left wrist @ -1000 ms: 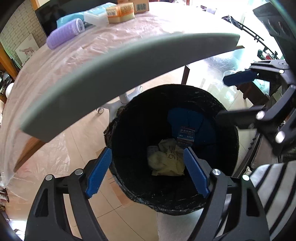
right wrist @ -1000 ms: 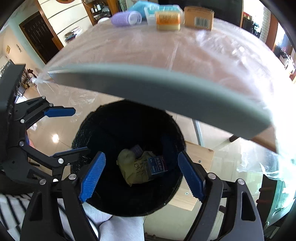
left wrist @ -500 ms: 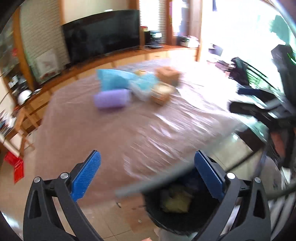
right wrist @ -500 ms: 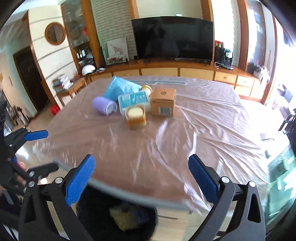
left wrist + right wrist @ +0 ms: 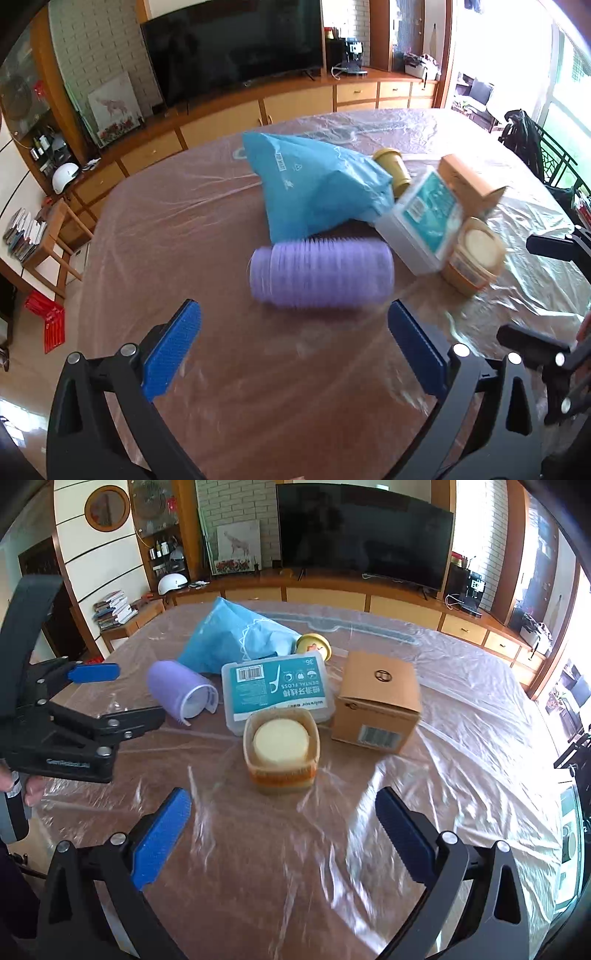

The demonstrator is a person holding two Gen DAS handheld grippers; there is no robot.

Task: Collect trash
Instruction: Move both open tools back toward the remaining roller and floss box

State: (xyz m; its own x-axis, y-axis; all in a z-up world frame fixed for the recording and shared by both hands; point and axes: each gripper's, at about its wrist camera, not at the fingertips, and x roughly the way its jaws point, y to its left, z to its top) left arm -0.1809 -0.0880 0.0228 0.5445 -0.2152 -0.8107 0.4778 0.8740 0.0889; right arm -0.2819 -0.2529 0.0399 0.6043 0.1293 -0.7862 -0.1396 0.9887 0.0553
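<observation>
Trash lies in a cluster on the plastic-covered table [image 5: 184, 236]: a purple roll [image 5: 320, 272], a blue bag [image 5: 317, 184], a dental floss box [image 5: 424, 221], a small tub with a round white content [image 5: 474, 254], a cardboard box [image 5: 469, 184] and a yellow-lidded jar [image 5: 391, 164]. My left gripper [image 5: 293, 349] is open and empty, just in front of the purple roll. My right gripper [image 5: 282, 834] is open and empty, in front of the tub [image 5: 280, 749]. The floss box [image 5: 277, 688], cardboard box [image 5: 376, 705], purple roll [image 5: 177, 690] and blue bag [image 5: 236, 638] lie behind it.
A TV [image 5: 364, 531] on a long wooden cabinet [image 5: 369, 598] stands behind the table. A side table with stacked books [image 5: 114, 609] is at the left. The left gripper also shows at the left of the right wrist view [image 5: 107, 694].
Both grippers have lifted from over the black trash bin beside the table and now face the items on the tabletop. The bin is out of view. Both stay open.
</observation>
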